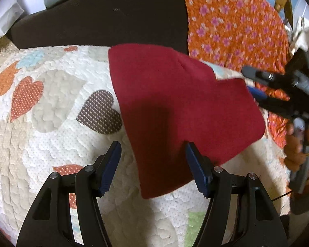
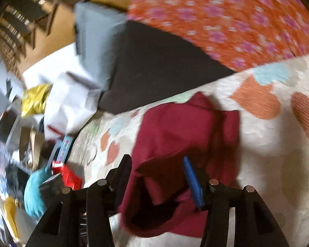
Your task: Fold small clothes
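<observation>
A dark red small garment [image 1: 175, 111] lies on a white quilt with heart patches [image 1: 51, 103]. My left gripper [image 1: 152, 154] is open just above its near edge, with the right finger over the cloth. My right gripper [image 1: 248, 80] shows at the right of the left wrist view, its jaws apart at the garment's raised right corner. In the right wrist view the garment [image 2: 185, 127] lies rumpled between the open fingers of my right gripper [image 2: 156, 164]; that view is blurred.
A dark brown cushion [image 1: 105, 14] and an orange flowered cloth [image 1: 232, 24] lie behind the quilt. In the right wrist view, clutter sits off the quilt's left edge: a white bag [image 2: 72, 103], a red box [image 2: 70, 177], a teal item [image 2: 33, 193].
</observation>
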`<action>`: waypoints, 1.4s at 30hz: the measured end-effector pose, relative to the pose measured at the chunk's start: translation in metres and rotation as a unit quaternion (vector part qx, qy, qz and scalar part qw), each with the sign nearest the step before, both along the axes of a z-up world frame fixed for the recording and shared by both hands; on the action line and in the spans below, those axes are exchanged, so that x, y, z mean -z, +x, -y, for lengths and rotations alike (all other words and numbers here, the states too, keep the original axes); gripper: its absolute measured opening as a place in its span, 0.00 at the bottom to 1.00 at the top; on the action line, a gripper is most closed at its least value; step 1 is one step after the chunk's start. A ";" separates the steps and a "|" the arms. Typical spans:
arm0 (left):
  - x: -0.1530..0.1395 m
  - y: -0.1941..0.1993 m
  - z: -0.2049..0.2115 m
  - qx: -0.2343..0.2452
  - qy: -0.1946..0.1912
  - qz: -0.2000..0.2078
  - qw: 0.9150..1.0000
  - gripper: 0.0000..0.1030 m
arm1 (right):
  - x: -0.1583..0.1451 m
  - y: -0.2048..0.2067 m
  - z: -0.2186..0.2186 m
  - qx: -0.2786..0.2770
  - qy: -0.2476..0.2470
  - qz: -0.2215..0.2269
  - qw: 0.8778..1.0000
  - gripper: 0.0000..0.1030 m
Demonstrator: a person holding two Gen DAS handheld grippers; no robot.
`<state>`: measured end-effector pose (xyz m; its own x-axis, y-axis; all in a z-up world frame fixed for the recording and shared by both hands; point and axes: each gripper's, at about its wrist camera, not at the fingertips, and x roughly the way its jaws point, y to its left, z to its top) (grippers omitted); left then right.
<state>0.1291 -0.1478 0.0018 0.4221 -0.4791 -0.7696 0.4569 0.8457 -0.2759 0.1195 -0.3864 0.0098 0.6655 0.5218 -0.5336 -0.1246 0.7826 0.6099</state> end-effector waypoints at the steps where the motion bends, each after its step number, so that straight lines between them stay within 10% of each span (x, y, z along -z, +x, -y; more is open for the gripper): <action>1: 0.002 -0.001 0.002 0.003 0.005 0.001 1.000 0.63 | 0.003 -0.001 -0.006 -0.004 -0.007 -0.006 1.000 0.49; 18: -0.001 -0.005 0.004 0.000 0.026 0.021 0.999 0.63 | 0.016 -0.044 -0.015 0.060 -0.127 -0.016 0.990 0.42; 31: 0.015 -0.010 0.022 0.042 0.042 0.002 0.998 0.63 | 0.091 -0.051 -0.043 -0.012 -0.095 -0.090 0.991 0.33; 42: 0.019 -0.014 0.024 0.037 0.038 0.000 0.999 0.63 | 0.041 -0.042 0.021 0.108 0.034 -0.020 0.993 0.45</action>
<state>0.1155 -0.1719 -0.0171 0.3880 -0.4491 -0.8049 0.5185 0.8283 -0.2122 0.0777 -0.4073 -0.0310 0.7446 0.4046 -0.5309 0.0673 0.7458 0.6628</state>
